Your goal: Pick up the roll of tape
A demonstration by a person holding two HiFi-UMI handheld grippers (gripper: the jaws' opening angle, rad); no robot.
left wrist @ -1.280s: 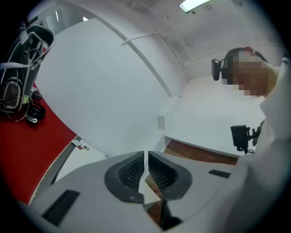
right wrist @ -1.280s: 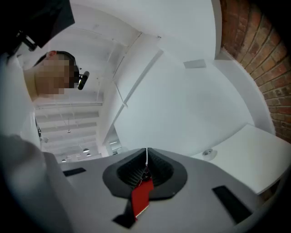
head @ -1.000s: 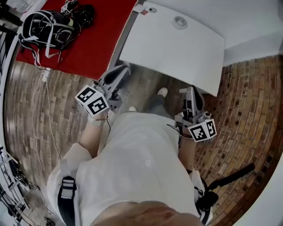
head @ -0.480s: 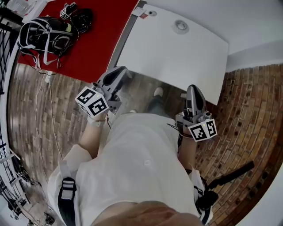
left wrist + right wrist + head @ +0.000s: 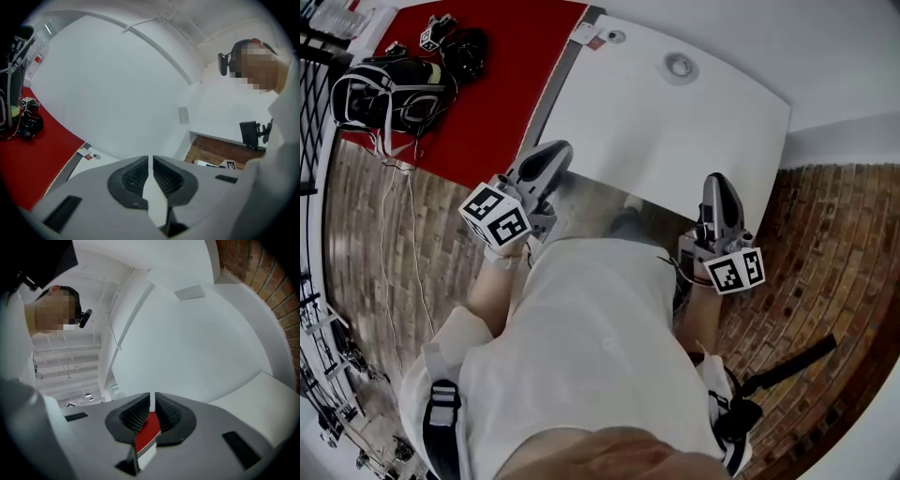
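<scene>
**Tape not yet reached; both claws clenched at the near edge**

The task is at its beginning. The roll [image 5: 680,66], as far as I can judge, is the small round ring that lies flat on the white surface [image 5: 675,141], close to its far edge and about in the middle of its width. It is small in the head view, so I am not fully sure it is the tape. Nothing touches it.

The left claw [image 5: 553,155] is above the near edge of the surface, toward its left end. The right claw [image 5: 719,183] is above the same edge, toward its right end. Both are well apart from the roll. In the gripper views the left claw [image 5: 151,159] is clenched with nothing in it. The right claw [image 5: 152,397] is clenched too; a red strip shows low in the slit, and I cannot tell what it is, but it is not the roll.

What is left, in my judgement, is everything: to go across the surface, to open one claw, to close it on the roll and to lift.

There is much open room. Between the near edge and the roll the surface is bare. Only two small items [image 5: 598,37] sit at its far left corner, away from the roll. On the left side the surface meets a red area [image 5: 506,75], where a black bag [image 5: 389,89] lies, well apart. Beyond the right end there is only the brick floor [image 5: 825,244]. The roll is near the far edge, so a push could slide it off there.
</scene>
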